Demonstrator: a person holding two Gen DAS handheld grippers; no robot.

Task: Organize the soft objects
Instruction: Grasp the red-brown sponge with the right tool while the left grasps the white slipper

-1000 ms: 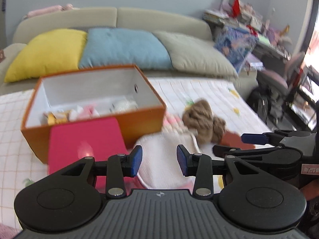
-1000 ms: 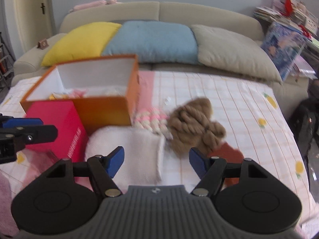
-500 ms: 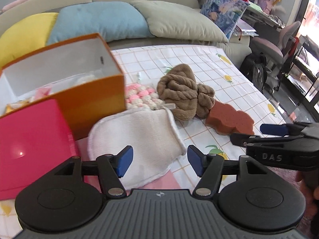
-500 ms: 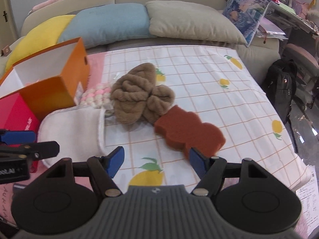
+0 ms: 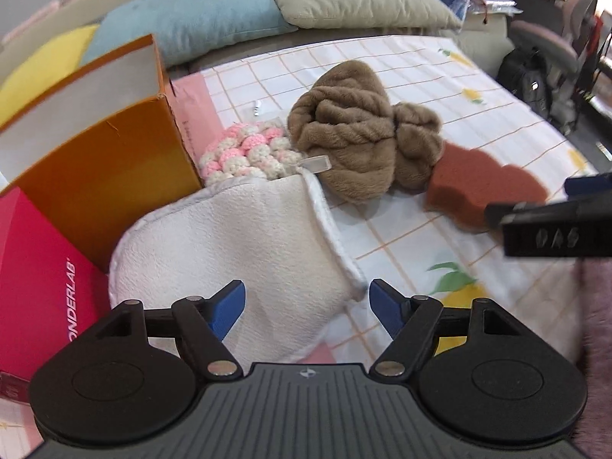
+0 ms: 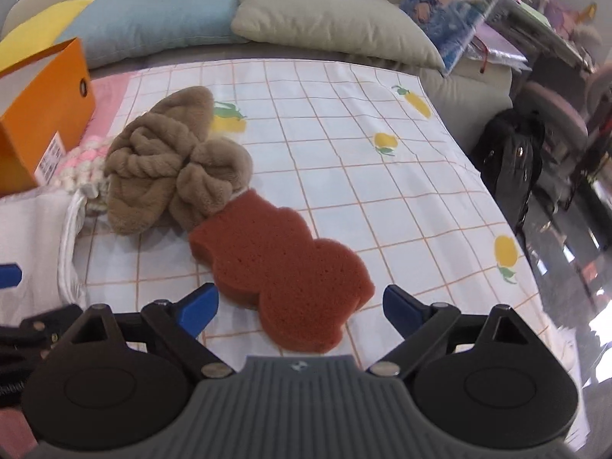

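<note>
A white fluffy cloth (image 5: 237, 237) lies on the checked sheet in front of my open left gripper (image 5: 308, 308). Behind it lie a pink-and-white crocheted piece (image 5: 248, 151) and a brown plush bundle (image 5: 355, 134). A red-brown sponge (image 6: 281, 264) lies just ahead of my open, empty right gripper (image 6: 300, 308), its near end between the fingertips. The sponge also shows in the left wrist view (image 5: 478, 187), with the right gripper's finger (image 5: 554, 222) in front of it. The brown bundle (image 6: 168, 160) touches the sponge's far end.
An orange box (image 5: 95, 153) stands at the left, with a red box (image 5: 38, 279) in front of it. Yellow, blue (image 6: 153, 19) and grey (image 6: 329, 19) cushions line the sofa behind. A black bag (image 6: 512, 157) and chairs stand off the right edge.
Both grippers have moved forward and tilted down toward the sheet. The left one has opened wider over the white cloth. The right one now stands over the sponge.
</note>
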